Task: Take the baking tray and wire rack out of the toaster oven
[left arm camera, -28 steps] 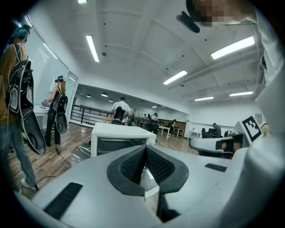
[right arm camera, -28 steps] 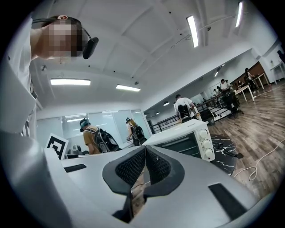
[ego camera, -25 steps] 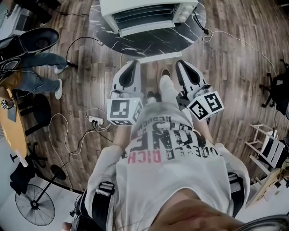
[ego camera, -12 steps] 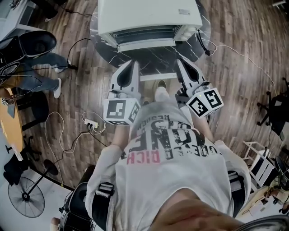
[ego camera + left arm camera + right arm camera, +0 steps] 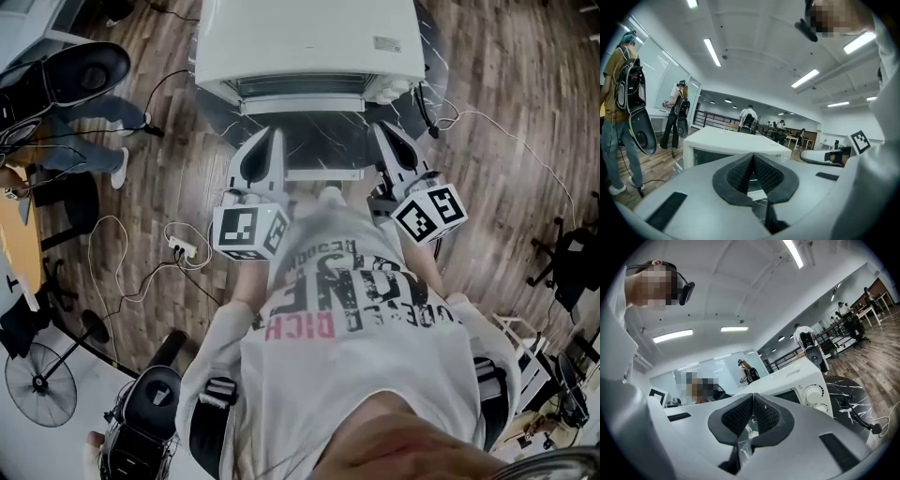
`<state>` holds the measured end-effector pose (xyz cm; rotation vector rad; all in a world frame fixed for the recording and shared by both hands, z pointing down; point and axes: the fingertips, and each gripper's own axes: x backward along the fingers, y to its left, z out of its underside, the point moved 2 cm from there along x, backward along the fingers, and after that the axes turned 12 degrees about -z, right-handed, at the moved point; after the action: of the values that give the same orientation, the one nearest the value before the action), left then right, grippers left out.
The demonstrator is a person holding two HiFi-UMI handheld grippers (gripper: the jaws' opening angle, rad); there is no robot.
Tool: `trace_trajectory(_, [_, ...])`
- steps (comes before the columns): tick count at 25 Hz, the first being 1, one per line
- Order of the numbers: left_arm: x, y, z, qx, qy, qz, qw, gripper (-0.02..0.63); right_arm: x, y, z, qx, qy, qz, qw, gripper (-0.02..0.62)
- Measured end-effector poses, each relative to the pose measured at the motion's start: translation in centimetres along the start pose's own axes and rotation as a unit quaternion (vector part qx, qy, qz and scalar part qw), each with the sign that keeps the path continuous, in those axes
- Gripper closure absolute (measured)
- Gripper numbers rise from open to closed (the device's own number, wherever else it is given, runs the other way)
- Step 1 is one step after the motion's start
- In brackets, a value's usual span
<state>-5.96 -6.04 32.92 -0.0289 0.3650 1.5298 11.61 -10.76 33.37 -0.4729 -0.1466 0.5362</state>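
The white toaster oven (image 5: pixel 309 42) stands on a dark marble round table (image 5: pixel 220 117) at the top of the head view. Its front opening (image 5: pixel 300 89) is a dark slot, and I cannot make out the tray or the rack inside. A white bar (image 5: pixel 323 173) lies in front of the oven between the grippers; it may be the handle of a folded-down door. My left gripper (image 5: pixel 274 133) and right gripper (image 5: pixel 380 127) point at the oven front, both shut and empty. In the gripper views the left gripper's (image 5: pixel 752 155) and right gripper's (image 5: pixel 753 396) pads meet, with the oven (image 5: pixel 736 145) and its knobs (image 5: pixel 813 393) just beyond.
Cables and a power strip (image 5: pixel 178 248) lie on the wood floor at the left. A person (image 5: pixel 94 159) stands at the far left, others further back. A floor fan (image 5: pixel 37 384) is at the lower left, an office chair (image 5: pixel 567 258) at the right. The oven's cord (image 5: pixel 469 112) trails right.
Both grippers have moved forward to the oven, which now fills the top of the head view. Their tips now lie over the table, beside the white bar. Both stayed shut.
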Motion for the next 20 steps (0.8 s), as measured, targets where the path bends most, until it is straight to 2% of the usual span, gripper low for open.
trace_trajectory(5, [-0.8,0.0,1.1,-0.001,0.016,-0.008,0.9998,0.603,0.1,-1.0,0.9,-0.018,0.003,0.001,1.000,0.594])
trace_trajectory(11, [-2.6,1.9,1.8,0.011,0.030,-0.011,0.9994,0.603,-1.1,-2.2,2.4,-0.029,0.011,0.020,0.999,0.594])
trace_trajectory(20, [-5.2,4.5,1.6,0.019,0.049,0.015,0.9985,0.603,-3.5,-2.7,2.5,-0.049,-0.008,0.060,0.997,0.594])
